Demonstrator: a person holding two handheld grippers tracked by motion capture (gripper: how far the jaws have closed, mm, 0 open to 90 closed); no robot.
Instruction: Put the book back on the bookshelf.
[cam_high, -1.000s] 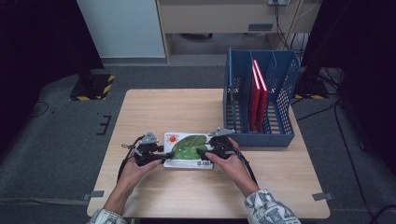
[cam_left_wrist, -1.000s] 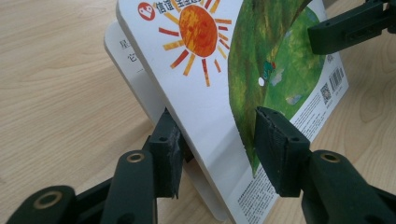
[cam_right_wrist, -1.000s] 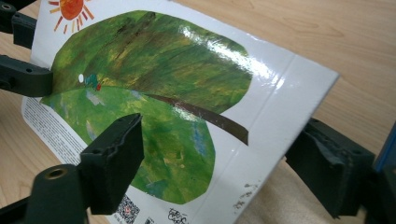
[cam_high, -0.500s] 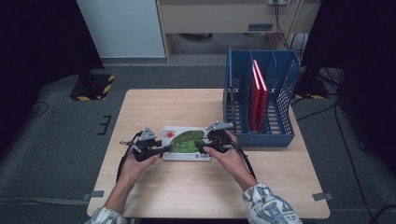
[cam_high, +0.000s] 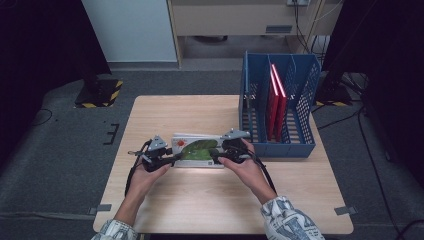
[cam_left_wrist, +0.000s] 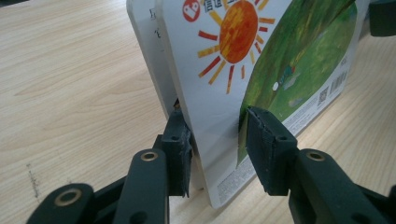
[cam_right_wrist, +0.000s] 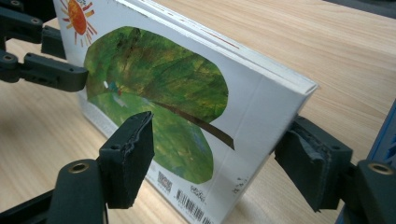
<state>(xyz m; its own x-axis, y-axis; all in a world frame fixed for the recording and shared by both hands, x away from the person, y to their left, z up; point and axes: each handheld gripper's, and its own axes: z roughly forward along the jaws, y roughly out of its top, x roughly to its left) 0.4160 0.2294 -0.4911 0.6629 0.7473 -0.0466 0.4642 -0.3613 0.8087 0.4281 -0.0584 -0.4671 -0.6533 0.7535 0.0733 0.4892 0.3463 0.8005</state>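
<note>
Two grippers are working one picture book (cam_high: 197, 150) near the tabletop's front edge: the left gripper (cam_left_wrist: 217, 140) is pinching a few pages, the right gripper (cam_right_wrist: 219, 154) is straddling the spine with its jaws spread wide (not clamping), so the book may well be about to swing or tear.

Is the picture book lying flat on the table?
No, the picture book stands tilted up on its lower edge on the table, with the right gripper set around its spine end.

Left gripper (cam_high: 174, 159): black body, grey three-cornered plate on top, black cable looping off it. Its jaws are black, blocky pads on black link arms with brass-coloured pivot rivets. Right gripper (cam_high: 214, 154): same build, grey plate, black cable; its pad edges look rough and worn. The person wears sleeves in a pale blue-and-white pattern, forearms bare.
</note>
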